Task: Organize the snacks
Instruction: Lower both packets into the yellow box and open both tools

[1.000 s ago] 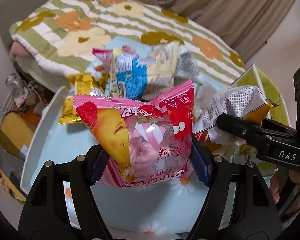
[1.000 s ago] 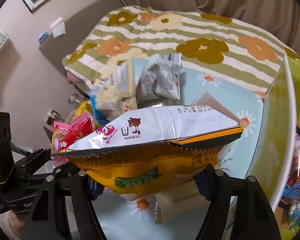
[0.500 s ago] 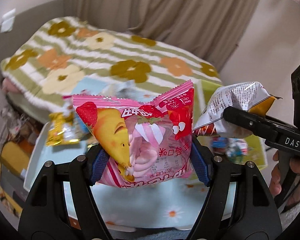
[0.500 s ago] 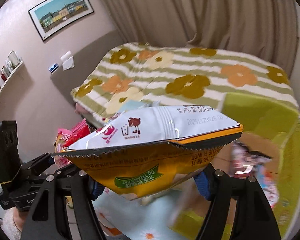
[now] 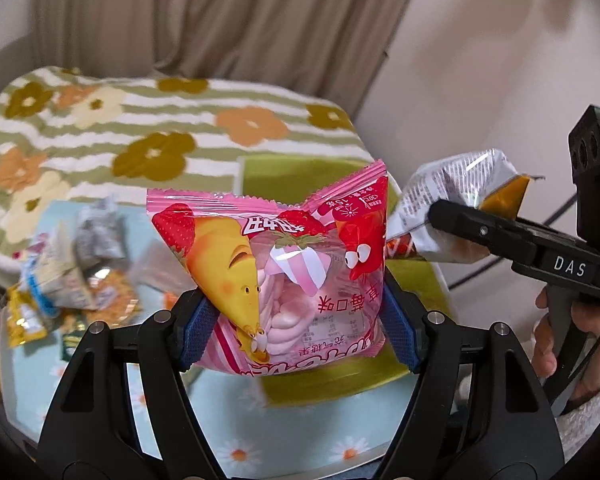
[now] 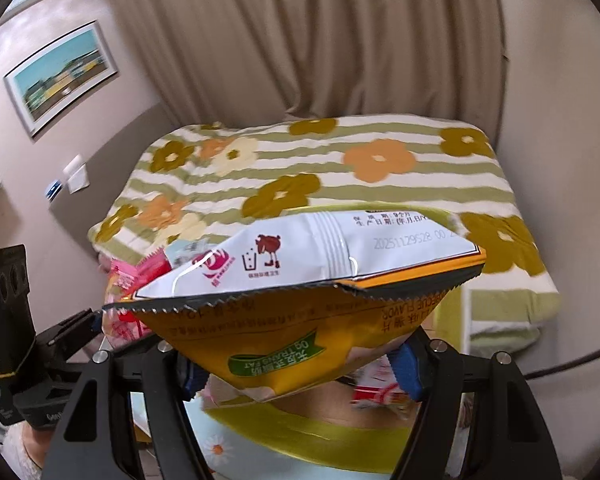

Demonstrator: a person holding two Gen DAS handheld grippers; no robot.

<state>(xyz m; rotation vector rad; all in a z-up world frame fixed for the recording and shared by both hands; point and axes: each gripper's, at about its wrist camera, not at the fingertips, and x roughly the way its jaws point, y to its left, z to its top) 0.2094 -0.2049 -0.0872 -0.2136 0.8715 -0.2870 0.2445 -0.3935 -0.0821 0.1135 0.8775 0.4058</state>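
My left gripper (image 5: 296,328) is shut on a pink strawberry marshmallow bag (image 5: 284,272) and holds it in the air above the green box (image 5: 300,172). My right gripper (image 6: 296,364) is shut on an orange and white chip bag (image 6: 300,292), also held up over the green box (image 6: 320,436). In the left wrist view the right gripper (image 5: 444,216) with its chip bag (image 5: 456,204) is to the right of the pink bag. In the right wrist view the left gripper (image 6: 88,320) and pink bag (image 6: 132,280) are at the left.
Several loose snack packets (image 5: 68,268) lie on the light blue daisy tablecloth (image 5: 228,436) at the left. A green striped flower blanket (image 6: 340,168) lies behind. Curtains (image 6: 300,40) and walls stand beyond. Some packets (image 6: 380,392) lie inside the box.
Both grippers have risen and swung right with their bags, from over the snack pile to over the green box. The views now tilt up toward the curtains.
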